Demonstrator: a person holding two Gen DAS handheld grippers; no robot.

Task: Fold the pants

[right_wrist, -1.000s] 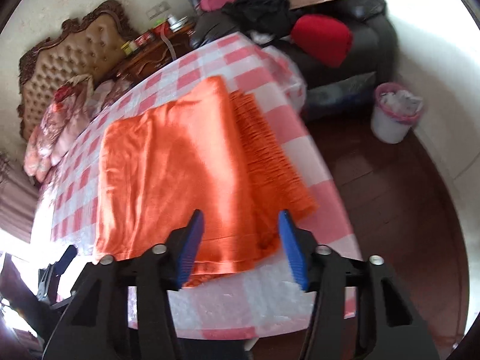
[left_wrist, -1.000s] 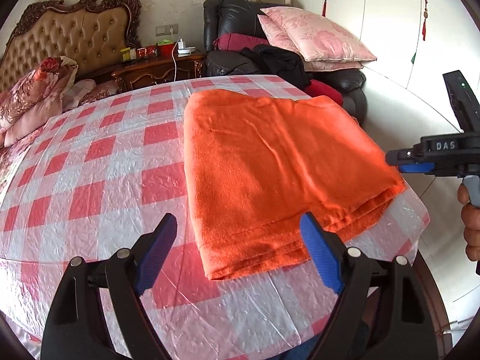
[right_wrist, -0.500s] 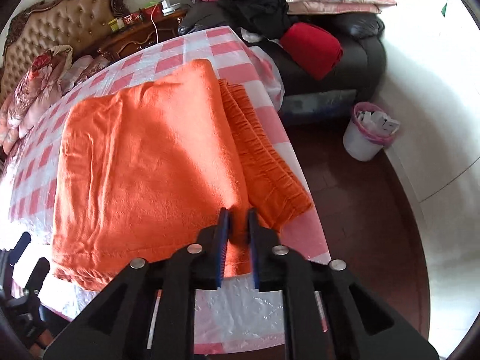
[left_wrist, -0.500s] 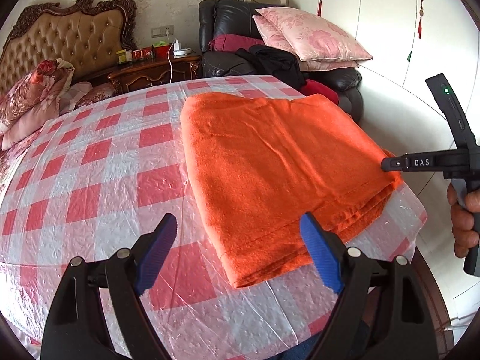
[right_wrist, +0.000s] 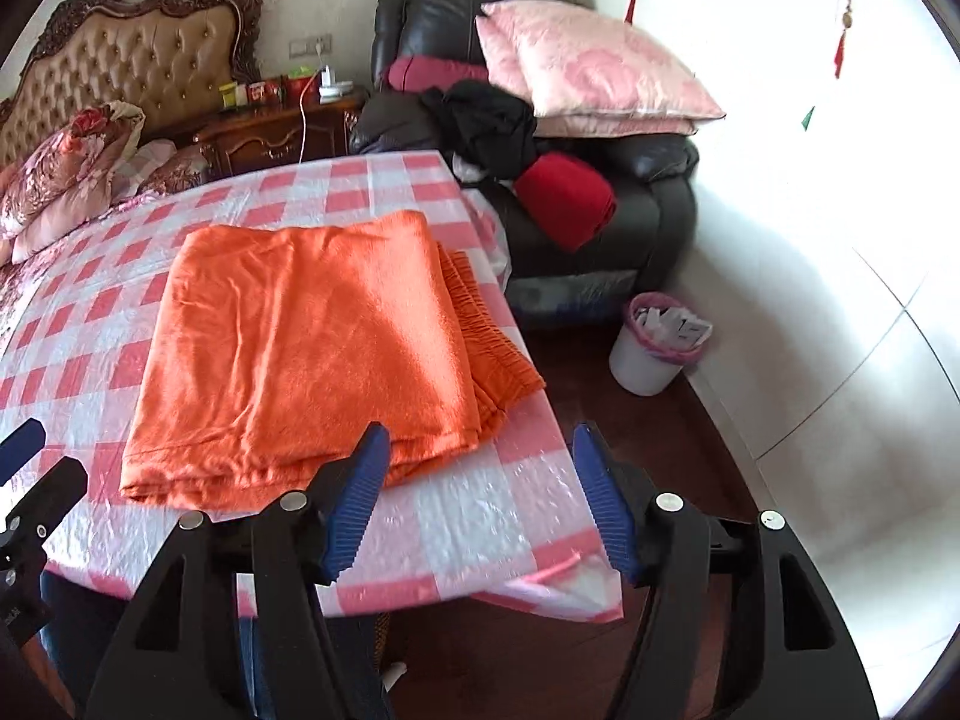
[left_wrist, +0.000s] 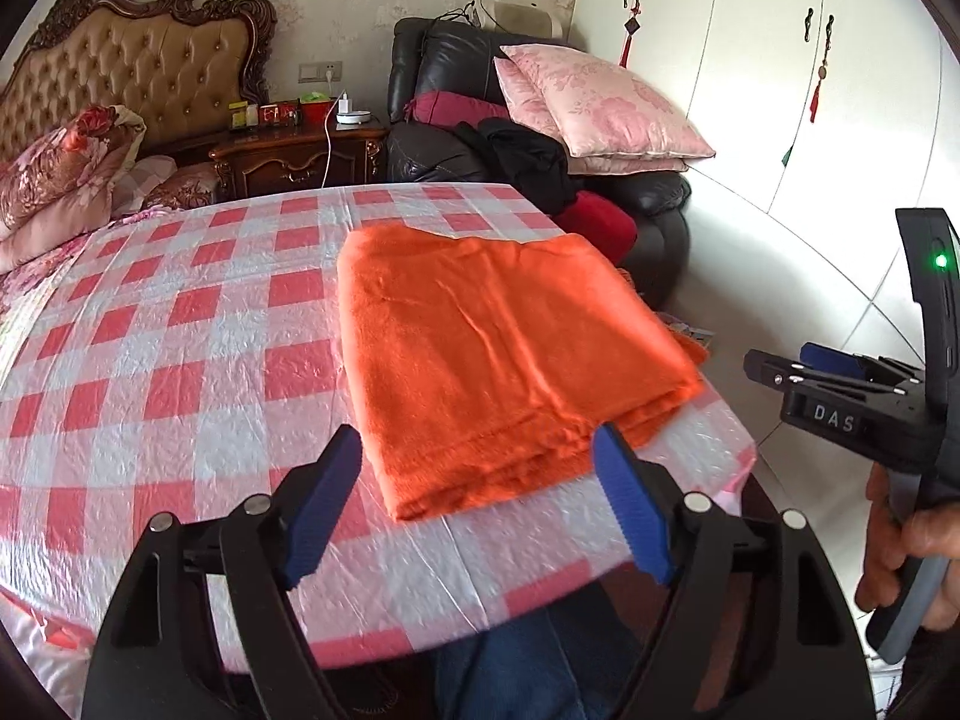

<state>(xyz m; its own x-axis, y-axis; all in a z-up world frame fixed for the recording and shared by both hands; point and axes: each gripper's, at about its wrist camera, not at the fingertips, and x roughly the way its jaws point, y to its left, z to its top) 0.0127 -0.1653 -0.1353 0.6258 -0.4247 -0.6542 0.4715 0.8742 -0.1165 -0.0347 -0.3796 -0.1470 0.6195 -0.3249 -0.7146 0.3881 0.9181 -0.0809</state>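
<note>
Left wrist view: left gripper (left_wrist: pixel 477 501) low in front, fingers (left_wrist: pixel 324 504) spread wide, nothing between them. Beyond, orange pants (left_wrist: pixel 504 360) folded into a flat stack on the red-and-white checked surface (left_wrist: pixel 180 360), toward its right and near edge. Off to the right, right gripper (left_wrist: pixel 840 384) seen from the side in a hand (left_wrist: pixel 912 552), clear of the cloth, lettering "DAS" readable on its body, a green light above. Writing on the small packets on the nightstand (left_wrist: pixel 300 150) too small to read.

Right wrist view: right gripper (right_wrist: pixel 474 498) with fingers (right_wrist: pixel 360 498) having just opened to a moderate gap, holding nothing, the left one overlapping the near edge of the stack in the picture. Pants (right_wrist: pixel 300 354) lying flat, with a ribbed band, perhaps the waistband, sticking out along the right side. White bin (right_wrist: pixel 654 342) on the floor beside the armchair (right_wrist: pixel 600 204).

Judged from both: soft, light, fleecy cloth, limp and prone to slide layer over layer on the glossy cover, so likely to sag or unfold if lifted by one corner. Best taken at the two near corners, pinching all layers together, or at the folded edge. Fold appears largely done.
</note>
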